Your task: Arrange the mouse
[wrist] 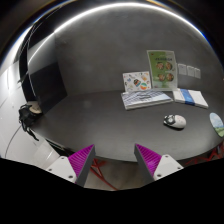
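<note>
A small grey and white mouse [175, 121] lies on the dark desk [100, 125], well beyond my fingers and to their right. My gripper [113, 160] is open and empty, its magenta pads [82, 159] spread wide apart above the desk's near part. Thin red lines show on the surface between the fingers. Nothing is held.
Booklets and papers [147, 97] lie at the back of the desk, with an upright printed card [161, 67] behind them. A white book [191, 97] lies to their right. A dark monitor [40, 80] and cables [28, 120] stand at the left. A pale object [217, 125] sits past the mouse.
</note>
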The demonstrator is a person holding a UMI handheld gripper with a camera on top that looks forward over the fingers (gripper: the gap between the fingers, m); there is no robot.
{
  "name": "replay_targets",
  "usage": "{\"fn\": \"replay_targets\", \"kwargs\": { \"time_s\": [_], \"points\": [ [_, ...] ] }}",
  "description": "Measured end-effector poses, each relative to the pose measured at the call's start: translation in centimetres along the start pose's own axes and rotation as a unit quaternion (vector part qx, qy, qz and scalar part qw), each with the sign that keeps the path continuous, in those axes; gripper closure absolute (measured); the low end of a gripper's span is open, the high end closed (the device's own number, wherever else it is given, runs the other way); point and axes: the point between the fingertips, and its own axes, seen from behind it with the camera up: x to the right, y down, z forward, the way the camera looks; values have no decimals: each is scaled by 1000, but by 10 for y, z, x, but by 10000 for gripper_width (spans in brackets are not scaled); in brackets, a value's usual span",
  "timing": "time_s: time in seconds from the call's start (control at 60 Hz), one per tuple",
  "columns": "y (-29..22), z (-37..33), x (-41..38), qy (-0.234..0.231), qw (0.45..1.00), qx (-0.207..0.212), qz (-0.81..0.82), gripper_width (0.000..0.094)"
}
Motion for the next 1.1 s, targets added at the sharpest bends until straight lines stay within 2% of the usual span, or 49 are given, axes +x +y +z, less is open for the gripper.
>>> {"fn": "replay_targets", "kwargs": {
  "time_s": [0.133, 0.3, 0.433, 0.583, 0.75, 0.833, 1.1],
  "points": [
    [7, -4, 42, 22, 1000, 6, -7, 116],
    [18, -7, 114, 27, 1000, 6, -7, 116],
    [10, 1, 180, 41, 999, 9, -31, 117],
    [-3, 22, 248, 77, 993, -2, -93, 107],
    [-6, 56, 280, 71, 995, -25, -69, 108],
    [-16, 69, 283, 56, 996, -26, -61, 108],
    [-56, 126, 303, 53, 996, -44, -64, 113]
  ]
}}
